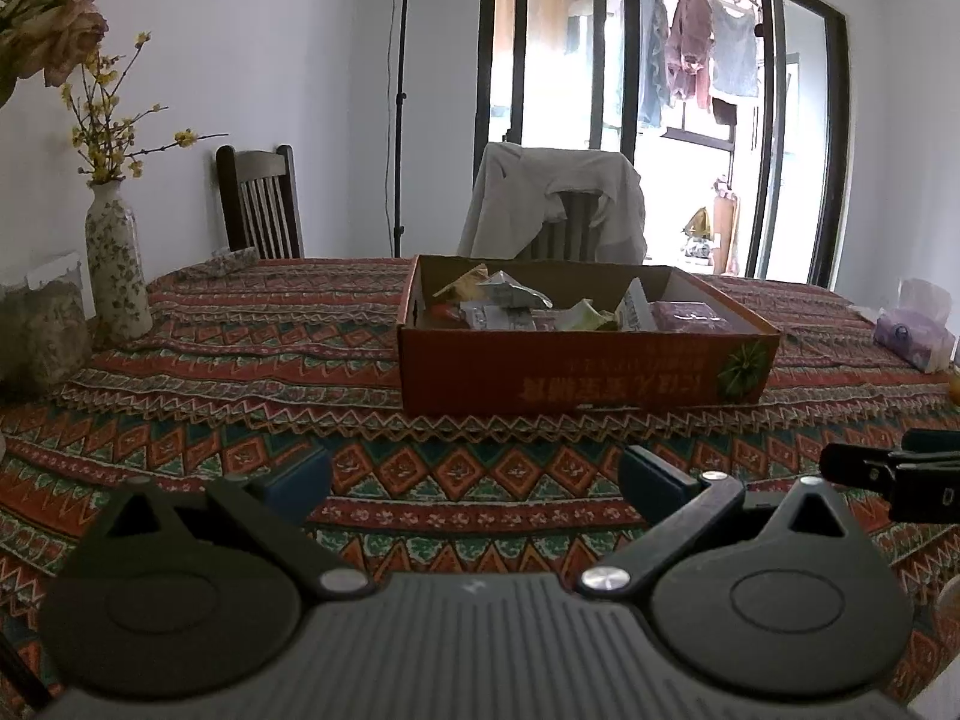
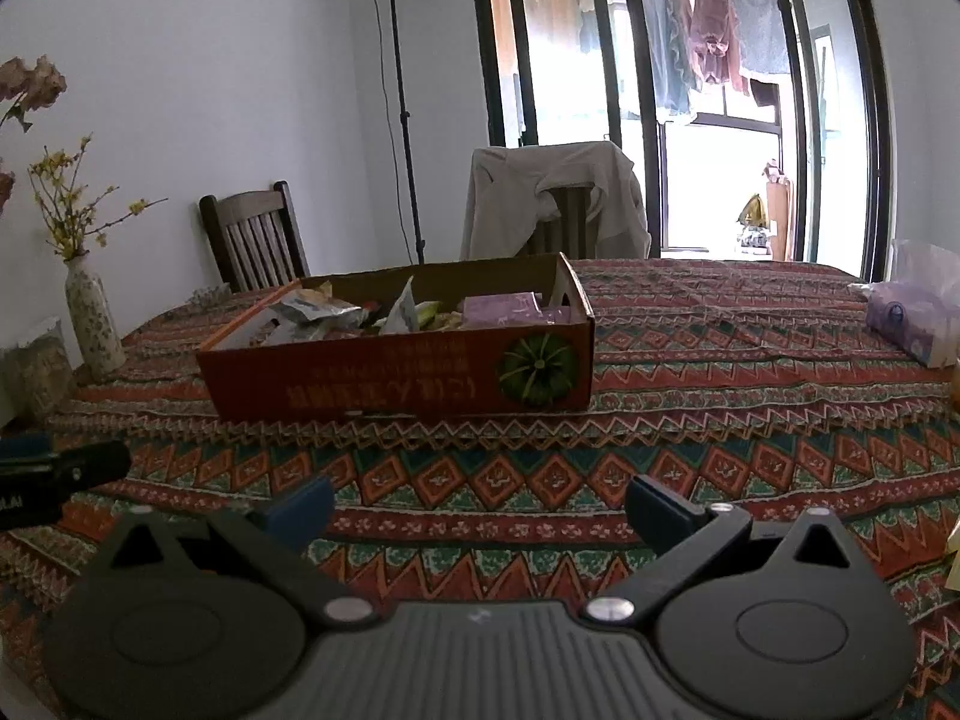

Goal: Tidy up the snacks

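The snacks [image 1: 516, 300] all sit in the shallow cardboard box [image 1: 576, 366] on the cloth-covered bench [image 1: 240, 360]: crumpled foil and paper packets toward its left half, a flat purple pack [image 2: 504, 307] toward its right. No loose packet shows on the cloth around the box, so the gathering looks done or nearly so; whether the packets inside are to be sorted further cannot be told. The left gripper [image 1: 474, 474] and the right gripper [image 2: 480, 507] both hover low over the cloth, short of the box, jaws spread wide and holding nothing. The box front carries a line of pale characters printed upside down beside a green pumpkin-like picture; they are too blurred to read. A purple tissue pack [image 2: 912, 324] lies well apart at the right.
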### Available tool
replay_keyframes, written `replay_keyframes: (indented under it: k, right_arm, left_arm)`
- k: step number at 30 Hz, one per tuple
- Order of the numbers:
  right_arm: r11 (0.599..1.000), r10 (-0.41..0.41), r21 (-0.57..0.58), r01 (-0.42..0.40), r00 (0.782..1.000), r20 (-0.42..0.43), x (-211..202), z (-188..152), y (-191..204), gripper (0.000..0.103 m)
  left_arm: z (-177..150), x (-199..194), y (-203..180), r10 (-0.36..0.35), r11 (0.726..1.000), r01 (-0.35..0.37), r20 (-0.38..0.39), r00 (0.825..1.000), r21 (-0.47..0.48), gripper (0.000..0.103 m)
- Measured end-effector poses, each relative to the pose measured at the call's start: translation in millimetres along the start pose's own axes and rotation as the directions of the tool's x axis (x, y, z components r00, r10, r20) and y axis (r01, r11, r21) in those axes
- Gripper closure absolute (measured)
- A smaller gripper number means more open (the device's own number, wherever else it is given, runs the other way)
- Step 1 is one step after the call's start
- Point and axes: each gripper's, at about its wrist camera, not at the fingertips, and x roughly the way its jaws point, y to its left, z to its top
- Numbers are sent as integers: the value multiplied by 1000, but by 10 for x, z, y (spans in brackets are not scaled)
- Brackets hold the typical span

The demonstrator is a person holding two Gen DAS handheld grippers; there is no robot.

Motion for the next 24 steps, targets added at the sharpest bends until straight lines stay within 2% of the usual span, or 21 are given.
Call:
replay_keyframes:
  k: [24]
  right_arm:
    - [1000, -1, 0, 1, 1000, -1, 6, -8, 0, 0]
  left_arm:
    - [-15, 11, -17, 1, 1000, -1, -4, 1000, 4, 0]
